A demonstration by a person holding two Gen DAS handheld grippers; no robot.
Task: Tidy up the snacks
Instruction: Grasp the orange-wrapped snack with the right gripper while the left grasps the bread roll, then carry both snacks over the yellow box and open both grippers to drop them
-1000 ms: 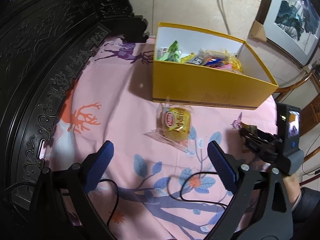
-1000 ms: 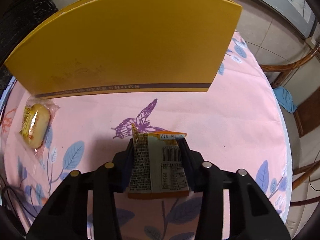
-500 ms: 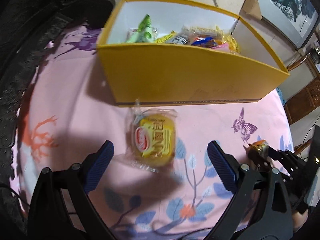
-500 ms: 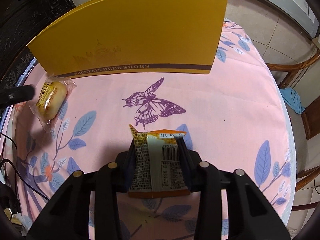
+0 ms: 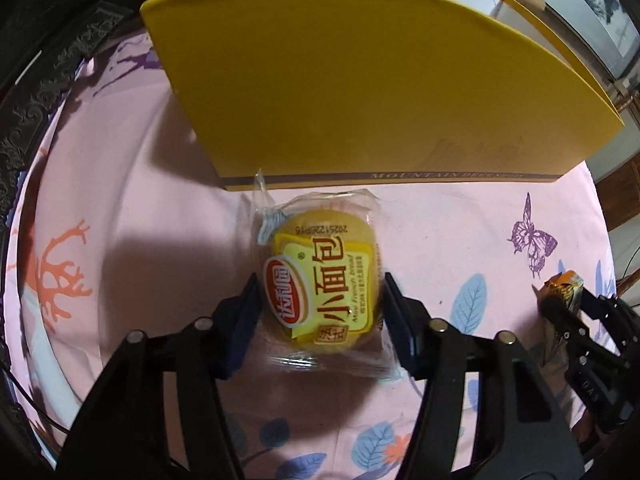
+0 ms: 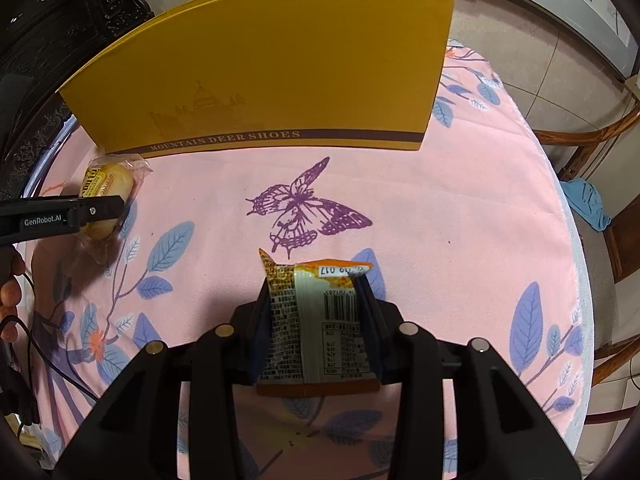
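A yellow wrapped small bread (image 5: 322,280) lies on the pink tablecloth just in front of the yellow shoe box (image 5: 360,92). My left gripper (image 5: 320,300) is closed around it, both fingers against the wrapper. The bread also shows in the right wrist view (image 6: 105,196), with the left gripper (image 6: 96,216) on it. My right gripper (image 6: 316,312) is shut on an orange snack packet (image 6: 316,320), held over the cloth in front of the box (image 6: 260,72). The right gripper and packet show at the right of the left wrist view (image 5: 560,296).
The round table has a pink floral cloth (image 6: 440,220). Dark carved furniture (image 5: 40,60) stands at the left. Wooden chairs (image 6: 592,148) and a blue cloth (image 6: 588,200) are at the right. A black cable (image 6: 40,360) trails at the lower left.
My left gripper moved forward and down to the bread and closed on it. My right gripper pulled back from the box with the packet still held.
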